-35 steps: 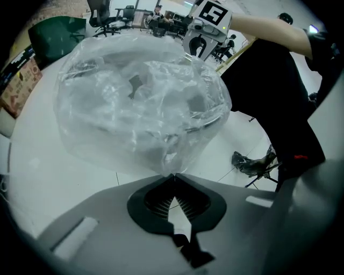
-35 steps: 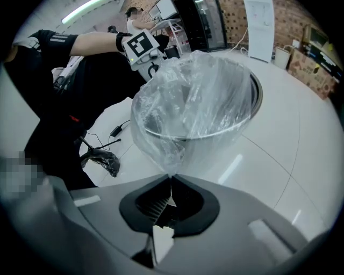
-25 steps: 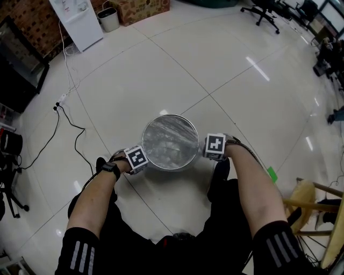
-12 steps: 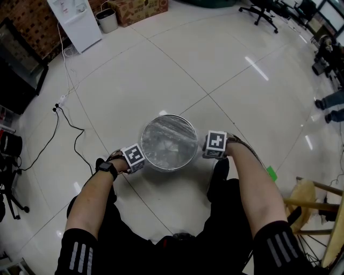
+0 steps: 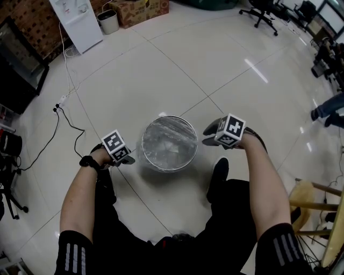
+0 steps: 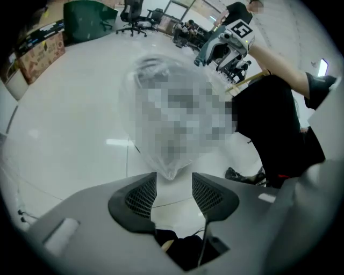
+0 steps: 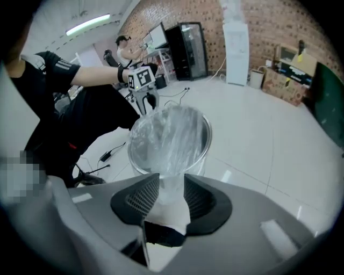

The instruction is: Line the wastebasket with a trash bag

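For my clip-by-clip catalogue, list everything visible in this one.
wastebasket: one, silver metal, on the white floor, centre of the head view
trash bag: one, clear, lining the wastebasket
cable: one, black, on the floor at left
cabinet: one, white, top left
small bin: one, white, beside the cabinet
cardboard box: one, brown, right of the small bin
office chair: one, black, top right
wooden furniture: one piece, pale, right edge
left gripper: one, grey, left of the wastebasket; fingers opening, bag tip at their ends
right gripper: one, grey, right of the wastebasket; fingers opening, bag film between them
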### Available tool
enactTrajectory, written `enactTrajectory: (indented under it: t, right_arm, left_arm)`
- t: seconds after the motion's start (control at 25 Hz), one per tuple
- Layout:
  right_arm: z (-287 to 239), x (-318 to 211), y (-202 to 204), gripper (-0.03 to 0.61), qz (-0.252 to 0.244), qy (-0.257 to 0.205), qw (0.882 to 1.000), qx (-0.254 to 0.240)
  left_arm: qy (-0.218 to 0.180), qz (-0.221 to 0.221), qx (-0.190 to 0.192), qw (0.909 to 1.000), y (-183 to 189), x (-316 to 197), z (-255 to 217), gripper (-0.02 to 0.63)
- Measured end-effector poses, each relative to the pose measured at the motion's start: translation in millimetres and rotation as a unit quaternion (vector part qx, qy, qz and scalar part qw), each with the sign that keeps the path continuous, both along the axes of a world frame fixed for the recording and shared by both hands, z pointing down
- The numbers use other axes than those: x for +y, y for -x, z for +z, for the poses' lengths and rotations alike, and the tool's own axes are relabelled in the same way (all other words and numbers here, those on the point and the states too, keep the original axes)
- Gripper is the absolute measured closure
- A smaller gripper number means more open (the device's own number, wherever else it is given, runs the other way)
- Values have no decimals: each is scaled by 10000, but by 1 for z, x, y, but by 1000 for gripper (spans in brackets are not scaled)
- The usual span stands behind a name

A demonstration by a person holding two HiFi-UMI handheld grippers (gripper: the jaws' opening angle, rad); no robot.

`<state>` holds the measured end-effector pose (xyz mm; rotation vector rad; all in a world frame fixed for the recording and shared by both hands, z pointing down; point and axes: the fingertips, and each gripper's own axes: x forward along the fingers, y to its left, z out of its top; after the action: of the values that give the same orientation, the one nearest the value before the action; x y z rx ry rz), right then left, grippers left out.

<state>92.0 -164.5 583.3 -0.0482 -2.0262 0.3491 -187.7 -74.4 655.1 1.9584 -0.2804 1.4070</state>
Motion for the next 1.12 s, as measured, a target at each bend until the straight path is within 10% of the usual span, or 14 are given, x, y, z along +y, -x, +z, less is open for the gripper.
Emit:
enactTrajectory:
  t: [0.44, 0.72, 0.92, 1.12]
  right_arm:
    - [19, -29, 18, 400, 900, 159, 9953, -322]
    - [39, -24, 20, 403, 736, 191, 9971, -25]
    - [34, -39, 27, 569, 727, 31, 9973, -93]
    - [30, -69, 28, 569, 1057, -355, 9937, -142]
  left_arm:
    - [-1476, -1420, 918, 9745, -26, -105, -54, 463]
    - [-1499, -1279, 846, 9767, -47, -115, -42, 513]
    - [-1610, -1120, 834, 9770, -50, -126, -45, 620]
    - [-1902, -1381, 810, 9686, -44, -151, -51, 620]
